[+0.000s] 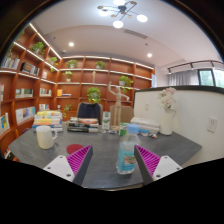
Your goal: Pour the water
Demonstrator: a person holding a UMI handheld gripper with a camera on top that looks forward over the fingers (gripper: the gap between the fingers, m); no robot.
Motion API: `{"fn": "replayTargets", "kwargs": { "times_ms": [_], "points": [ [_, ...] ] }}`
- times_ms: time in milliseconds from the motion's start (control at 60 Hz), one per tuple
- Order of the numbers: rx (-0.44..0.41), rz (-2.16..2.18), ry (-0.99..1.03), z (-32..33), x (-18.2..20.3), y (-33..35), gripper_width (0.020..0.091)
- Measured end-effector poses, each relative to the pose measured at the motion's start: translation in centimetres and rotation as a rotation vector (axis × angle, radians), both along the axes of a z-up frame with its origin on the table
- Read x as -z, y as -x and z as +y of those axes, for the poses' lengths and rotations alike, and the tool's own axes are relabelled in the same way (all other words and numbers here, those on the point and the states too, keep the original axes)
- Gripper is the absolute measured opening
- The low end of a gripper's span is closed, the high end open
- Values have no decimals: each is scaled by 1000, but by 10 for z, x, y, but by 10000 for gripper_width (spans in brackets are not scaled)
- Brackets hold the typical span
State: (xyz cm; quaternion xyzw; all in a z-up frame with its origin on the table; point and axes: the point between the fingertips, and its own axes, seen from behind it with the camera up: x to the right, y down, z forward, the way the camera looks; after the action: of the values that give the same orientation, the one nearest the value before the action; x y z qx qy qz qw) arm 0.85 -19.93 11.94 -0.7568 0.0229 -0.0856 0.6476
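Gripper view showed the gripper (112, 165) held low over the near edge of a dark grey table (100, 172), its two fingers spread wide apart and clamped on nothing, the purple pads (79, 160) facing each other across an open gap. A clear plastic water bottle (126, 153) with a pale blue label was seen standing upright on the table between the fingers, nearer the right one, with space left at either side, so that it rested on its own base and was not gripped. The spread of the fingers was judged to be an approach to the bottle, which would have to be clasped around its body before any water could be poured. A white mug (45, 137) was seen standing well apart near the table's left edge and was taken to be the likely vessel for the pour, though its inside could not be seen. Toward the far edge, books and boxes (78, 125) were laid in a loose row, and a white vase of pale flowers (167, 112) was set near the far right corner. The table's surface was plain, matt and flat. Beyond it, the room was lined with lit wooden shelves (95, 72) bearing potted plants; a white partition (190, 108) stood at the right, a curtained window was set behind it, and a branched lamp (119, 12) hung from the ceiling.
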Motion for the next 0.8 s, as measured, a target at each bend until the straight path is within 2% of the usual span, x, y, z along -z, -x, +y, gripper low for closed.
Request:
{"fn": "replayTargets", "kwargs": {
  "times_ms": [67,117,250,400,433,467,517,550,583,633,683,700,717,733,767,783,800],
  "points": [
    [60,-9,-4,2,9,-35,863],
    [72,-1,4,10,16,-49,859],
    [18,57,44,42,42,-60,853],
    [-15,43,20,73,46,-65,843],
    [-15,26,13,77,44,-67,815],
    [-18,11,7,81,44,-67,756],
    [-23,-3,-4,86,42,-66,619],
    [-24,-8,-12,89,41,-66,490],
    [-26,0,-20,90,40,-65,488],
    [-35,6,-27,90,40,-63,447],
    [-31,9,-37,92,39,-65,401],
    [-30,6,-38,92,40,-65,357],
    [-29,4,-42,93,40,-65,354],
    [-28,0,-43,93,40,-65,319],
    [-30,-5,-39,92,39,-63,319],
    [-30,-8,-35,92,39,-63,278],
    [-28,-6,-33,92,39,-63,276]
  ]
}}
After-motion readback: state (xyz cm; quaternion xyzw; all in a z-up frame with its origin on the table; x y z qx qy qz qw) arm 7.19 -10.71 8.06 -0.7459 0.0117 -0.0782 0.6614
